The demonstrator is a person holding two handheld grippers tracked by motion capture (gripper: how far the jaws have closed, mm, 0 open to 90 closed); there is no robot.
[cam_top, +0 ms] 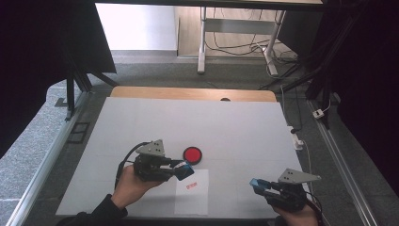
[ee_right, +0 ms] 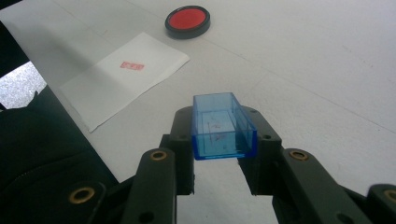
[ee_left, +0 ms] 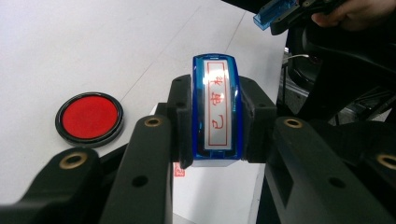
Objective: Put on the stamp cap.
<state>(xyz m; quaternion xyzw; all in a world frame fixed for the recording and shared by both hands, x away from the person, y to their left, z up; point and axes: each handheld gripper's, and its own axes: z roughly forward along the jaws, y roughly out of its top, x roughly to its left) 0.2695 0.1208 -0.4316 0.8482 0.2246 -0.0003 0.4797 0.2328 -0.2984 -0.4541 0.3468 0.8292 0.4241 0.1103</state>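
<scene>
My left gripper point(cam_top: 184, 170) is shut on a blue rectangular stamp point(ee_left: 216, 110), whose label carries red characters. It hovers over the upper edge of a white paper sheet point(cam_top: 192, 192) that bears a red stamped mark point(ee_right: 131, 66). A round red ink pad point(cam_top: 192, 155) in a black case lies just beyond the sheet. My right gripper point(cam_top: 258, 184), near the table's front right edge, is shut on the stamp's clear blue cap point(ee_right: 221, 126), open end facing away. The cap point(ee_left: 274, 11) and right gripper also appear at the top of the left gripper view.
The white table top point(cam_top: 235, 127) spreads wide beyond the ink pad. A wooden strip point(cam_top: 193, 93) runs along its far edge. Metal rails flank the table, with cables point(cam_top: 301, 141) by the right side. A desk frame point(cam_top: 203, 37) stands on the floor behind.
</scene>
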